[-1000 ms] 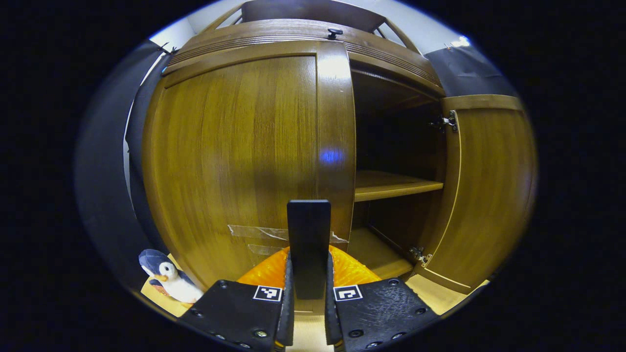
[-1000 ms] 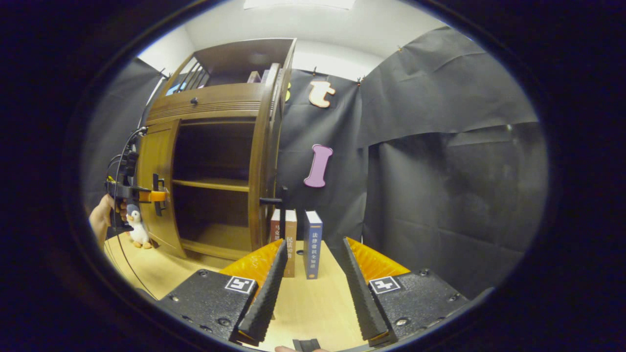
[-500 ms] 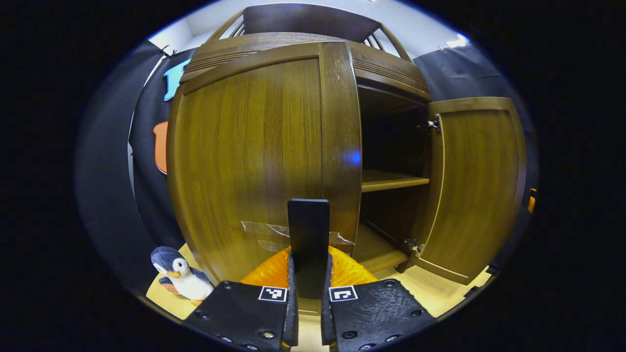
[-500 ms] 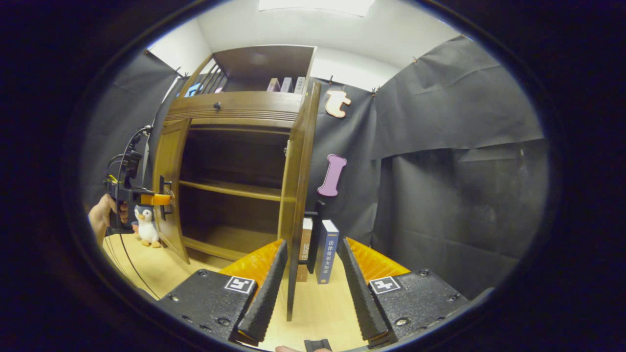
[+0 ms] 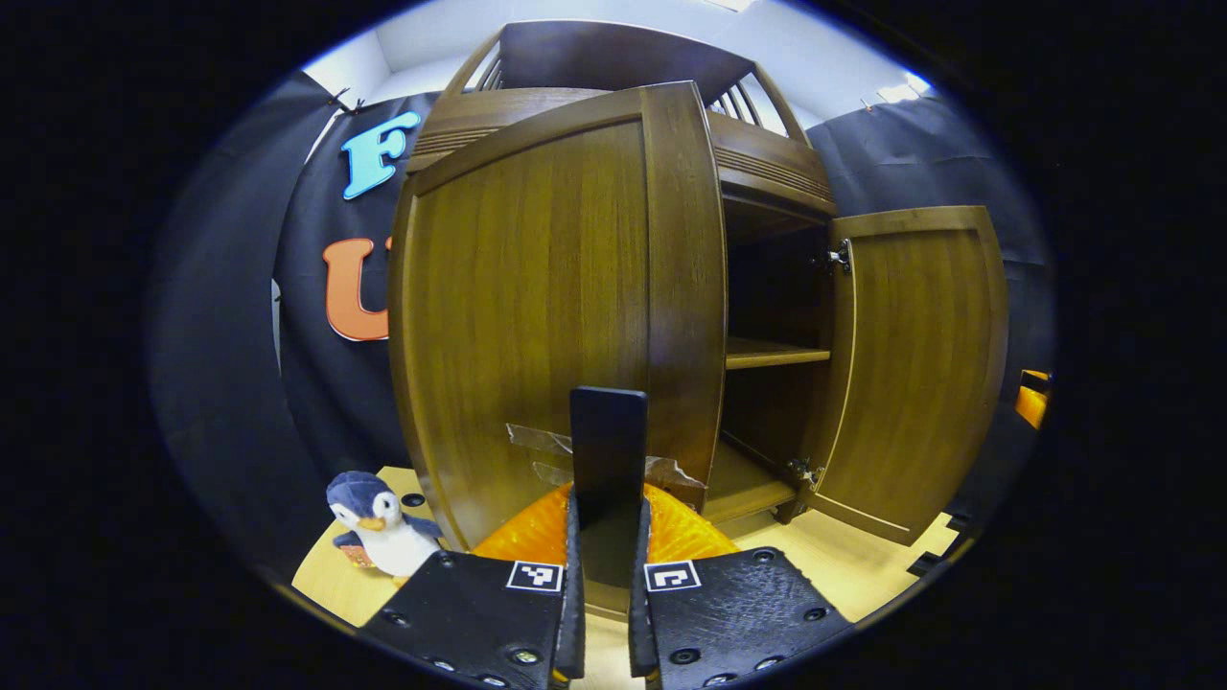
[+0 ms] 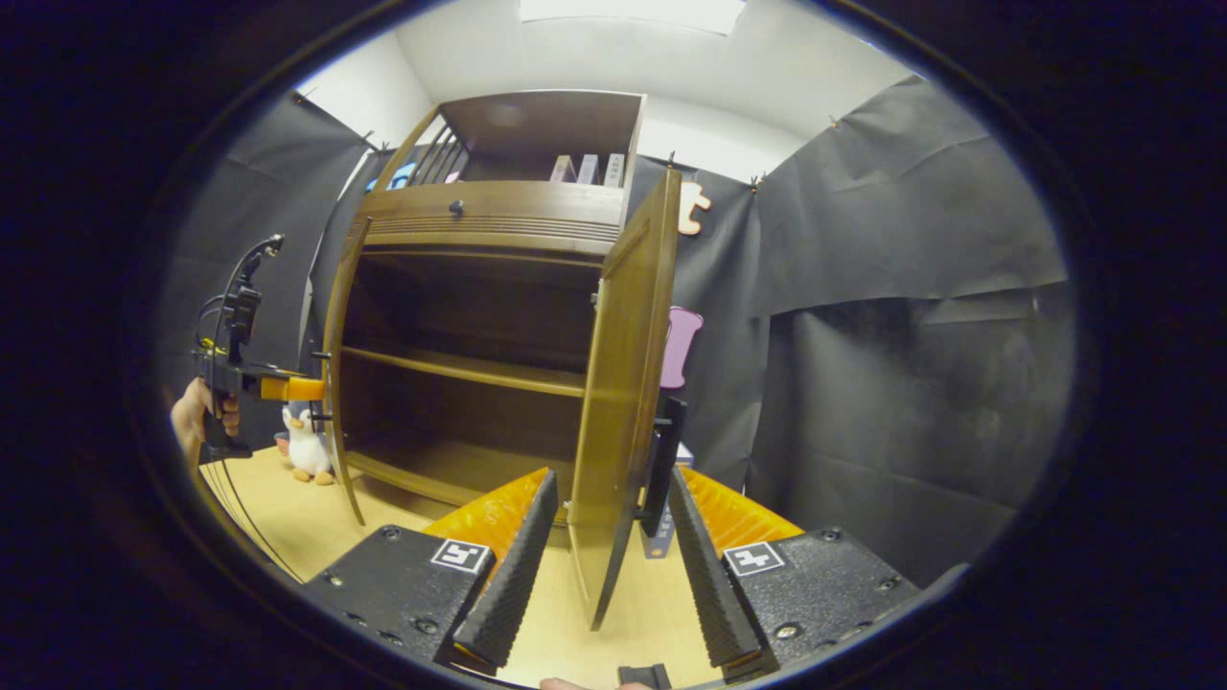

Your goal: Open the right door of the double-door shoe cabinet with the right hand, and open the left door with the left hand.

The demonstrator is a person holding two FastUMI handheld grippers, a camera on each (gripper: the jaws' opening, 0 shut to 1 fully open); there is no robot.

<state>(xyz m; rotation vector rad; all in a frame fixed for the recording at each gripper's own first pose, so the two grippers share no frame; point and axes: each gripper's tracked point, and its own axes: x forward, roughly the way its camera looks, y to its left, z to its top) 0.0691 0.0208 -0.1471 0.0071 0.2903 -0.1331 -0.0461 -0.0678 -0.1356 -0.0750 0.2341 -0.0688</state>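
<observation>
- Two doors hang on one shoe cabinet (image 6: 498, 216), and both stand swung out from it.
- One left door (image 5: 556, 307) fills the middle of the left gripper view; in the right gripper view it appears edge-on at the cabinet's left side.
- One right door (image 6: 623, 374) stands between the right gripper's fingers in the right gripper view, and shows well open at the right in the left gripper view.
- One dark upright handle (image 5: 609, 450) sits on the left door, and the left gripper (image 5: 604, 575) is closed narrow on it, both fingers pressing its sides.
- One dark handle (image 6: 664, 465) sits on the outer face of the right door, just beside the right finger.
- One right gripper (image 6: 609, 546) is spread wide, with the door edge in the gap; whether either finger touches the door I cannot tell.
- One hand (image 6: 196, 417) holds the left gripper at the left edge of the right gripper view.
- Two shelves show inside the cabinet: one middle shelf (image 6: 470, 369) and one bottom board (image 6: 451, 470).
- One toy penguin (image 5: 379, 532) stands on the pale wooden floor (image 5: 844, 575), just beside the left door's lower corner.
- Three books (image 6: 587, 170) stand upright on the cabinet's top.
- One blue book (image 6: 661, 537) stands on the floor behind the right door, mostly hidden.
</observation>
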